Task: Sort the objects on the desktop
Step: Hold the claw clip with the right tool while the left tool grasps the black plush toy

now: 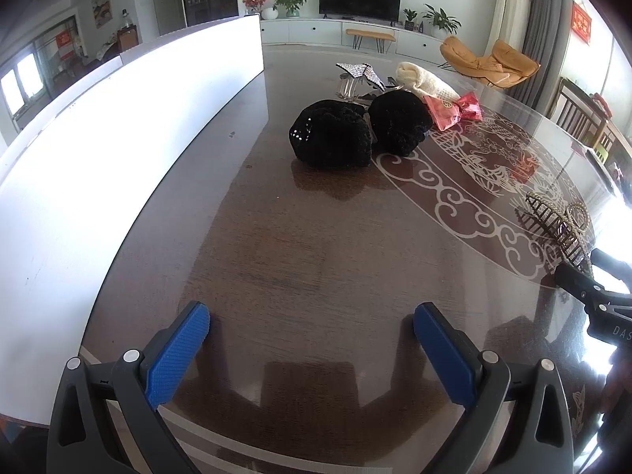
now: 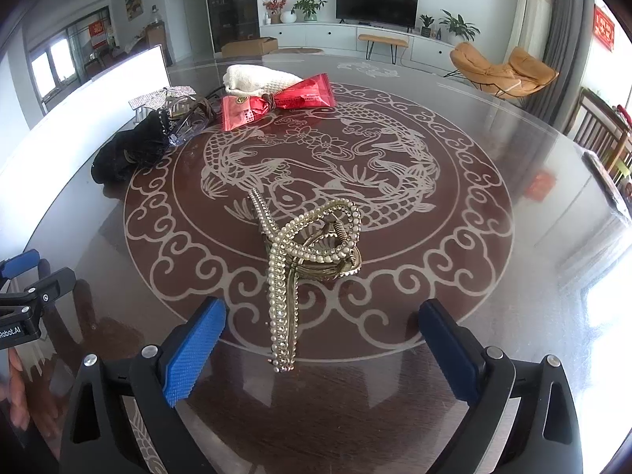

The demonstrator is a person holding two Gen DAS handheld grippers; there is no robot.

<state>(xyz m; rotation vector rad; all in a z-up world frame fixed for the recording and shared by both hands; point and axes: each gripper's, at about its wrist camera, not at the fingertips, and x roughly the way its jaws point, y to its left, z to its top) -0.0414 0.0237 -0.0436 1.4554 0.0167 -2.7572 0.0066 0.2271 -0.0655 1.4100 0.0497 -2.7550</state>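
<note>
A pearl-and-rhinestone hair claw (image 2: 304, 272) lies on the glass-topped round table (image 2: 493, 150), on the scrolled border of the white fish design, its long beaded arm reaching toward the camera. The right gripper (image 2: 322, 347) stands spread wide around that near end; both blue pads (image 2: 195, 349) are clear of the claw, so it grasps nothing. From the left wrist view the same claw (image 1: 561, 221) sits at the far right, beside the right gripper's black finger.

The left gripper (image 1: 312, 349) is also released, its pads wide apart above bare dark tabletop with nothing between them.

Farther back sits a cluster: two black fuzzy scrunchies (image 1: 335, 138) touching one another, a clear hair clip with a rhinestone bow (image 1: 361, 73) behind them, a cream knitted pouch (image 2: 258, 79), and a red snack wrapper (image 2: 276, 104) lying against the pouch. A white board (image 1: 130, 118) runs along the table's left side
</note>
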